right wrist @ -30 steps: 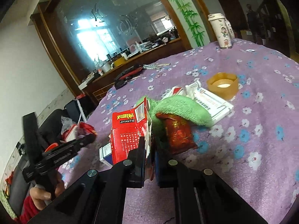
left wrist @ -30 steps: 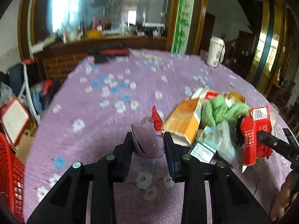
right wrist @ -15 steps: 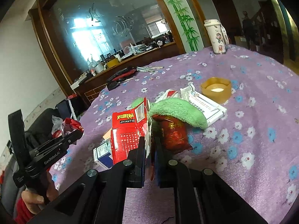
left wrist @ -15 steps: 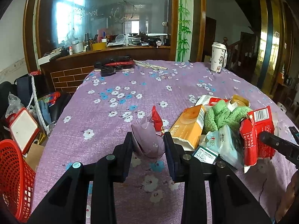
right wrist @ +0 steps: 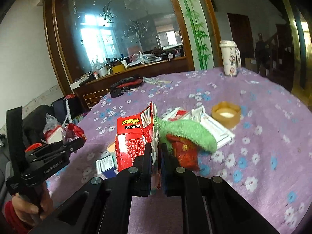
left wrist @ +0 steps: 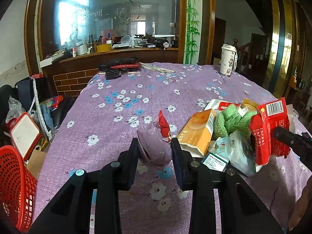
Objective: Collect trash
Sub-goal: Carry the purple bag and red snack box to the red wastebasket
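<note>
Two pairs of tongs, both loaded: left tongs pinching a crumpled purple wrapper at lower centre of the left view; right tongs pressed tight on the torn flap of a red carton at centre of the right view. Best kept clamped firmly, since thin film and torn card probably slip easily. Lifting the carton clear of the green cloth before swinging avoids dragging the pile. Red basket at lower left, beside the tabletop, looks the likely drop point.
</note>
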`<state>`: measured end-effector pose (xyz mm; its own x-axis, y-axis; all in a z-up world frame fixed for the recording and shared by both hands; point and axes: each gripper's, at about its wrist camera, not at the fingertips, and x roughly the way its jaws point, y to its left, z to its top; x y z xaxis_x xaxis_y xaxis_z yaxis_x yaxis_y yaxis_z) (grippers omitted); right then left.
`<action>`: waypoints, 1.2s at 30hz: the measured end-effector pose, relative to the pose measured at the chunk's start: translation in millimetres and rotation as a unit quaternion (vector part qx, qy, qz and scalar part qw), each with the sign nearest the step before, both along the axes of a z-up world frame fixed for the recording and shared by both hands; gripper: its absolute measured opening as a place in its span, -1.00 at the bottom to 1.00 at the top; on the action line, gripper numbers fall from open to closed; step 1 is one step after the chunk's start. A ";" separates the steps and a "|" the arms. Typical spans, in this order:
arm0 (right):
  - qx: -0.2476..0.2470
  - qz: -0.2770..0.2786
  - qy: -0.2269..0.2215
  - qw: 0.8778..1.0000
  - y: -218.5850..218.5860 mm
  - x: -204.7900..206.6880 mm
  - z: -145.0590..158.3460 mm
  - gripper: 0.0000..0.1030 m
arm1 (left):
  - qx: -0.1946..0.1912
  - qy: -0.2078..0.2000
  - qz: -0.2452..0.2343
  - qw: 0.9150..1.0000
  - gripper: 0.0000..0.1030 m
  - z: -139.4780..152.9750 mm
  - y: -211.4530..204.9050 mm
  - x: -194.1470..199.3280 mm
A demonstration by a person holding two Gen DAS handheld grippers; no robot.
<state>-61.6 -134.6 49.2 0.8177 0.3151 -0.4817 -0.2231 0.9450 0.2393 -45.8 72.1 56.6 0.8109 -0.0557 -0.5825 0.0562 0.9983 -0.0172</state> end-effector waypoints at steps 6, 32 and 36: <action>0.012 0.002 -0.005 1.000 -2.6 0.3 0.0 -0.83 | -0.001 0.001 -0.001 1.000 -0.39 0.0 1.3 0.1; 0.020 -0.005 0.001 1.000 -2.1 0.7 -1.8 -0.83 | 0.002 0.001 0.005 1.000 -0.39 -0.1 1.7 -0.1; 0.012 -0.007 0.002 1.000 -1.1 0.6 -1.8 -0.83 | 0.004 0.002 0.006 1.000 -0.40 -0.7 2.3 0.4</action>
